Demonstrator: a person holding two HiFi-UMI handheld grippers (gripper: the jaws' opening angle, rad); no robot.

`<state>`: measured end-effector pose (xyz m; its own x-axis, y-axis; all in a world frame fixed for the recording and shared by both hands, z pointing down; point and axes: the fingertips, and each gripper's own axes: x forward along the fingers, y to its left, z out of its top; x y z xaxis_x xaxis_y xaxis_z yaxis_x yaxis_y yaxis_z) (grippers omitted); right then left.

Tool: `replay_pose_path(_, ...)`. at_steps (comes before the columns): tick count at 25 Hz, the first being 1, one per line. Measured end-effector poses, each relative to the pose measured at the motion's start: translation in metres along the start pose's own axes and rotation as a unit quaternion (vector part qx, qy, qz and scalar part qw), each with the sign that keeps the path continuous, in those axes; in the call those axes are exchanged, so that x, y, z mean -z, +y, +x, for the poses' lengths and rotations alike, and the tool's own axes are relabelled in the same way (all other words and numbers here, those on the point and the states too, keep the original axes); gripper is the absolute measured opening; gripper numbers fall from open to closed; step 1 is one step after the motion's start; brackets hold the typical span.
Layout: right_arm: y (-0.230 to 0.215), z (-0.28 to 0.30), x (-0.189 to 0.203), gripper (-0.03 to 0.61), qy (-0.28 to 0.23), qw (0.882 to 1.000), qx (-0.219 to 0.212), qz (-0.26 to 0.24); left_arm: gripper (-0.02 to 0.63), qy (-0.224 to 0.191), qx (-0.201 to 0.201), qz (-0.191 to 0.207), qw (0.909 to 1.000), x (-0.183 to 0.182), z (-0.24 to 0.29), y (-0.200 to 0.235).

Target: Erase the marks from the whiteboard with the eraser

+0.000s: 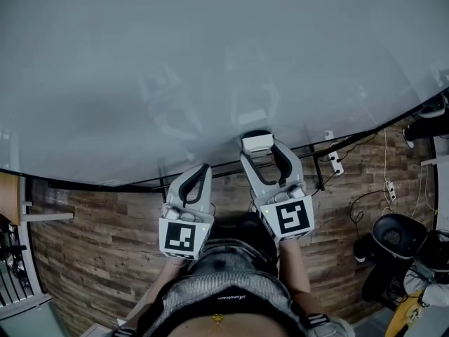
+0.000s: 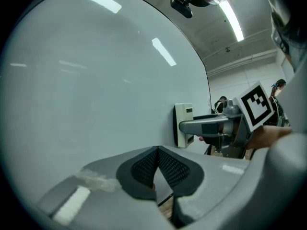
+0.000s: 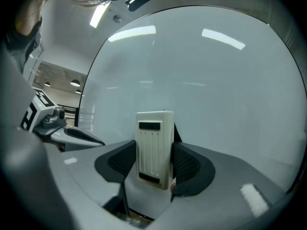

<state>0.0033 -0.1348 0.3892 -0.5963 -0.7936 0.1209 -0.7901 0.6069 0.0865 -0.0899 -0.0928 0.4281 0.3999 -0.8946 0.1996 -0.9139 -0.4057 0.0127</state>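
Note:
The whiteboard (image 1: 210, 69) fills the upper part of the head view and shows no marks that I can see. My right gripper (image 1: 257, 146) is shut on the white eraser (image 1: 257, 143), held near the board's lower edge. In the right gripper view the eraser (image 3: 154, 147) stands upright between the dark pads (image 3: 189, 166), facing the whiteboard (image 3: 206, 80). My left gripper (image 1: 200, 170) sits lower left of it, shut with nothing between its pads (image 2: 165, 169). In the left gripper view the eraser (image 2: 183, 124) and right gripper (image 2: 182, 126) lie against the whiteboard (image 2: 86, 80).
Below the board runs a wood-plank floor (image 1: 98, 244). A black frame bar (image 1: 319, 167) with a white power strip (image 1: 337, 163) and cables is at right. A dark round seat (image 1: 396, 234) stands at lower right, a rack (image 1: 14, 258) at left.

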Motion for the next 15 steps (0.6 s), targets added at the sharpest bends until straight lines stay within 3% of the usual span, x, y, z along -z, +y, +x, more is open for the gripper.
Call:
replay_pose_path(6, 0.072, 0.026, -0.005, 0.239, -0.004, 1.000, 0.001, 0.017, 0.005, 0.003, -0.001, 0.001, 1.0000, 0.013, -0.045, 0.052)
replay_pose_path(9, 0.079, 0.031, 0.000, 0.239, -0.001, 1.000, -0.017, 0.016, 0.005, 0.012, -0.007, -0.005, 0.9999, 0.014, -0.041, 0.050)
replay_pose_path(13, 0.098, 0.034, 0.005, 0.239, 0.004, 0.999, -0.037, 0.007, 0.005, 0.010, -0.006, 0.031, 0.9994, 0.015, -0.046, 0.051)
replay_pose_path(15, 0.123, 0.042, 0.006, 0.239, 0.007, 0.999, -0.047, 0.007, 0.005, 0.012, -0.017, 0.019, 0.9996, 0.017, -0.060, 0.065)
